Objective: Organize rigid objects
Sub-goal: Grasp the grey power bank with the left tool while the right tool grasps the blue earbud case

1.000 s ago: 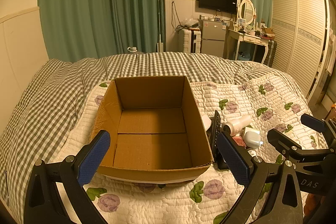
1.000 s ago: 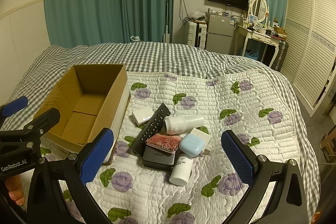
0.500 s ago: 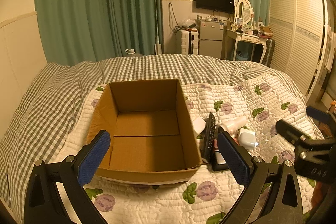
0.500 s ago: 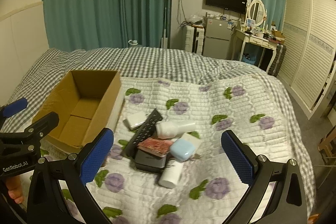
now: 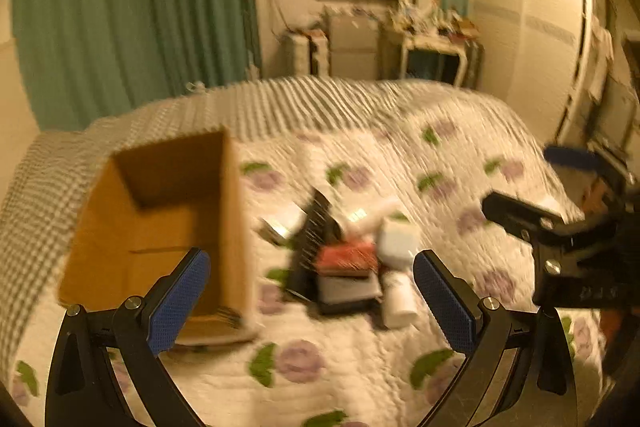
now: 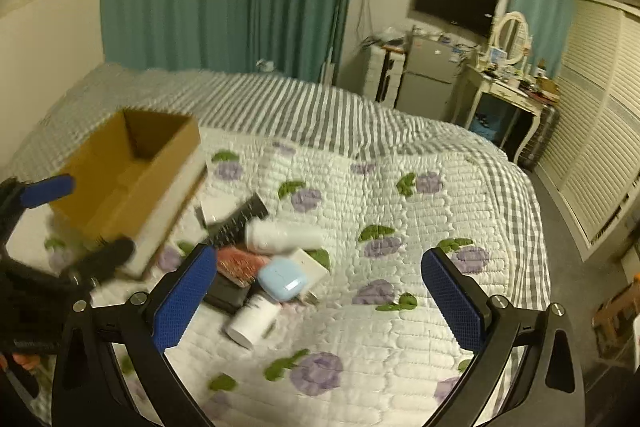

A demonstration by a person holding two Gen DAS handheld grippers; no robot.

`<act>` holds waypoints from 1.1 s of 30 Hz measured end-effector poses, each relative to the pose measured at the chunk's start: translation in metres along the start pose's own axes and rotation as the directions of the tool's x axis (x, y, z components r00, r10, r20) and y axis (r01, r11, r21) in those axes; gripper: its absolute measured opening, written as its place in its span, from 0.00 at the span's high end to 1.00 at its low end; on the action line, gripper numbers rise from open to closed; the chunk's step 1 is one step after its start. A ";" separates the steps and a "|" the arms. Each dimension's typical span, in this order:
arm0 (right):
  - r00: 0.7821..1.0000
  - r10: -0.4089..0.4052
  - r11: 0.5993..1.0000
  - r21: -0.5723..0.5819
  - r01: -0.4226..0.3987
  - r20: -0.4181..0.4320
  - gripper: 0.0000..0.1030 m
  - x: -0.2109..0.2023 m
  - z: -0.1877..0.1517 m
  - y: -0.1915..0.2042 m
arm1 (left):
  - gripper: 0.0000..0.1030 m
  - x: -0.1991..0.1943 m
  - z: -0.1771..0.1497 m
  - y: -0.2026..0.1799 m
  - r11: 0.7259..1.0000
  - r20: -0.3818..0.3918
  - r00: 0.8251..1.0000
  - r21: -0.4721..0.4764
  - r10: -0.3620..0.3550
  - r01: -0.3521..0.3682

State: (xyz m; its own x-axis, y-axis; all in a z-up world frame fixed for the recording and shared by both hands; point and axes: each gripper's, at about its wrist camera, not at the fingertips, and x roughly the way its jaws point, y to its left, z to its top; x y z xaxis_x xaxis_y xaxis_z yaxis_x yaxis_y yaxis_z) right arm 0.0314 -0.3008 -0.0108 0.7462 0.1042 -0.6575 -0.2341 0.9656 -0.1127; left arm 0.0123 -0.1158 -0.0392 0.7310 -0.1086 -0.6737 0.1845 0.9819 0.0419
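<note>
I have both grippers spread wide and holding nothing: the left gripper (image 5: 310,291) hangs over the near edge of the bed (image 6: 460,227), and the right gripper (image 6: 318,293) hangs beside it, farther right. The thing that matters is the pile (image 6: 260,259) of small hard items on the quilt, just right of the open box (image 6: 132,179), which looks empty as far as I can see into it. From the right gripper, the pile sits ahead and slightly left, close to its left finger; from the left gripper, it lies ahead and between the fingers, with the box off to the left. The left view is badly smeared, so I trust the right view for detail. There I make out a black remote (image 6: 236,223) lying on a diagonal, its long axis running from near-left to far-right; a white bottle (image 6: 284,237) lying on its side, roughly crosswise to my line of sight; a pale blue case (image 6: 282,281) resting on top of the heap; and a second white bottle (image 6: 252,319) nearest me, pointing its end toward me. I judge either gripper could reach the pile, but the left is between the pile and the box, so its carry would be shorter. The blue case, uppermost and unobstructed, looks the easiest first pick.
</note>
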 end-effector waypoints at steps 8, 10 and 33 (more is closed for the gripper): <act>0.996 0.015 0.999 -0.048 -0.019 -0.085 0.05 0.034 -0.029 -0.035 | 0.02 0.064 -0.026 -0.034 1.000 -0.129 0.991 0.019 0.017 -0.014; 0.994 0.039 0.997 -0.060 -0.046 -0.104 0.10 0.045 -0.033 -0.038 | 0.02 0.076 -0.028 -0.032 0.999 -0.138 0.990 0.005 0.040 -0.040; 0.963 0.160 0.965 -0.169 -0.199 -0.217 0.18 0.116 -0.033 -0.024 | 0.34 0.160 -0.044 -0.026 0.993 -0.311 0.950 -0.114 -0.033 -0.003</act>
State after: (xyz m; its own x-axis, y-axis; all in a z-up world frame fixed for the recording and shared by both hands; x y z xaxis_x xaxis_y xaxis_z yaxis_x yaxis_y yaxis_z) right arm 0.1028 -0.3196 -0.1092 0.5461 0.2035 -0.8126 -0.4797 0.8713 -0.1041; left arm 0.0955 -0.1520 -0.1802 0.4836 -0.0874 -0.8709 0.1063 0.9935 -0.0407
